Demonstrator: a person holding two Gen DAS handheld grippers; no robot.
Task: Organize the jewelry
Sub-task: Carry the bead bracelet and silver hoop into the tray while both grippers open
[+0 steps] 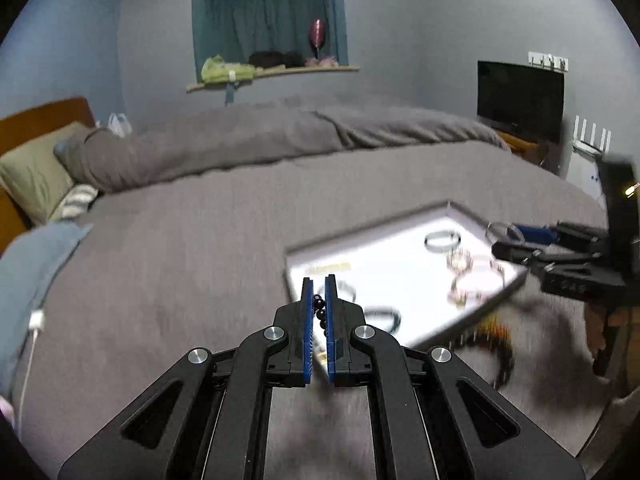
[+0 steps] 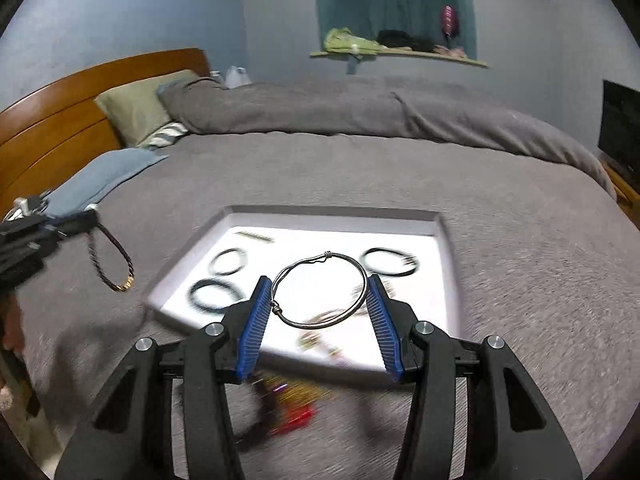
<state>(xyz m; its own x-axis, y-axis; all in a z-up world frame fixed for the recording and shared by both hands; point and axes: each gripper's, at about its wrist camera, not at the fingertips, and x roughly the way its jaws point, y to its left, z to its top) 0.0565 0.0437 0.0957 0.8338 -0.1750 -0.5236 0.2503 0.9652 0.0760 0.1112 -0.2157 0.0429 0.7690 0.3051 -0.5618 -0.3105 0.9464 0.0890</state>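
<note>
The left gripper (image 1: 319,280) is clenching a dark beaded bracelet (image 1: 320,312), its blue pads nearly together with the beads pinched between them. In the right wrist view the same bracelet is hanging as a loop with a gold section at its bottom, at about 9 o'clock of the tray.

The right gripper (image 2: 319,286) is grasping a thin wire bangle (image 2: 319,290) across its width, jaws partly spread, each pad pressing one side of the ring. That hold is keeping the hoop flat and facing the camera (likely so it can be laid down level).

Both pieces are being carried above the white tray (image 2: 440,240), which is sitting on the grey bed cover (image 2: 520,260). Several dark rings are already lying in the tray toward 10 and 1 o'clock, and blurred lighter pieces are crowding its near right part. A tangle of red and gold items (image 2: 292,404) is lying on the cover just outside the near rim, at 6 o'clock.

The tray's raised rim is an edge to clear. Open floor inside appears to remain at its centre and far side; the surrounding cover is free on all sides.
</note>
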